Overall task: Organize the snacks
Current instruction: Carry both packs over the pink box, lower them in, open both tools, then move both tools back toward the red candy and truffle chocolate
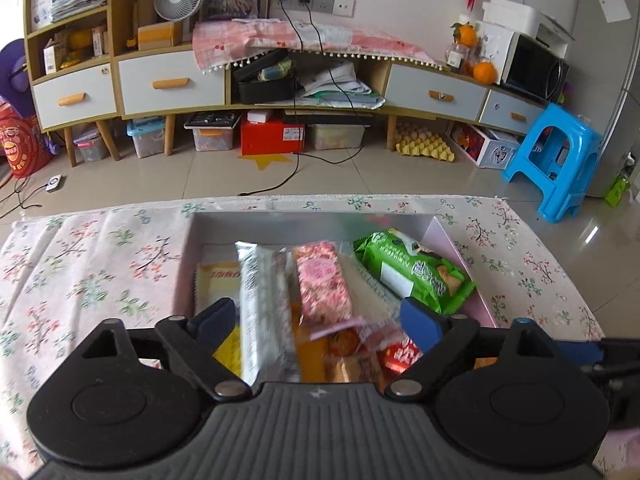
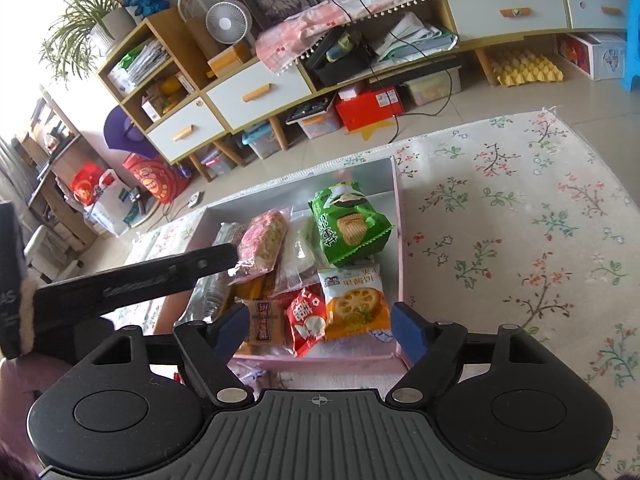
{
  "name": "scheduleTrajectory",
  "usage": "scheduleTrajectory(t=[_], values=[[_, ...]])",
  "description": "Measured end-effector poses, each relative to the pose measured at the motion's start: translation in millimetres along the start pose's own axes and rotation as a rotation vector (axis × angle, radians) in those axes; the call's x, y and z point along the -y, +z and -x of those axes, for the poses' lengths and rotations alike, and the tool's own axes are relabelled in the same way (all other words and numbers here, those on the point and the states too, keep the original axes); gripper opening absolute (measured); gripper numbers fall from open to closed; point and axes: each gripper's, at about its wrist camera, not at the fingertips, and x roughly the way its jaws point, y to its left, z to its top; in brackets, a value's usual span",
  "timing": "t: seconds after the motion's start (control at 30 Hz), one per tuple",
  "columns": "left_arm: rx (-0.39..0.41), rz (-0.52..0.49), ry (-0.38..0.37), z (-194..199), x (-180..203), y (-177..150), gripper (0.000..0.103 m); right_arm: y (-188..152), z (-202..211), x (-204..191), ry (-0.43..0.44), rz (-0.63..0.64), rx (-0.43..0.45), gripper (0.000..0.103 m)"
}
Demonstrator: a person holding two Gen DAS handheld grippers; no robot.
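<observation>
A pink box with a silver inside [image 1: 312, 224] [image 2: 402, 240] lies on the floral cloth and holds several snack packets. In the left wrist view I see a green packet [image 1: 416, 272], a pink one [image 1: 324, 280], a long silver-white one [image 1: 264, 312] and a yellow one [image 1: 216, 284]. My left gripper [image 1: 318, 316] hangs open over the near part of the box, pads apart and gripping nothing. My right gripper [image 2: 320, 322] stands open above the box's near edge, over a red packet [image 2: 306, 320] and an orange biscuit packet [image 2: 354, 300]. A green crisp packet [image 2: 348, 224] lies farther back.
The floral cloth [image 1: 100, 264] [image 2: 500, 220] spreads on both sides of the box. The left gripper's black arm [image 2: 140, 284] crosses the right wrist view at left. Beyond the table's far edge are tiled floor, a low cabinet [image 1: 172, 84] and a blue stool [image 1: 556, 160].
</observation>
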Motion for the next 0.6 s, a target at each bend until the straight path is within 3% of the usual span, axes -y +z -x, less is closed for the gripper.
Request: scheduleTrajectory(t=[0.33, 0.6], values=[[-0.016, -0.005, 0.015, 29.7, -6.8, -28.6, 0.102, -11.5, 18.1, -0.1, -0.032, 0.025, -0.013, 0.090], [-0.042, 0.048, 0.014, 42.1, -14.8, -58.5, 0.102, -23.3, 18.8, -6.6, -0.059, 0.036, -0.045, 0.091]])
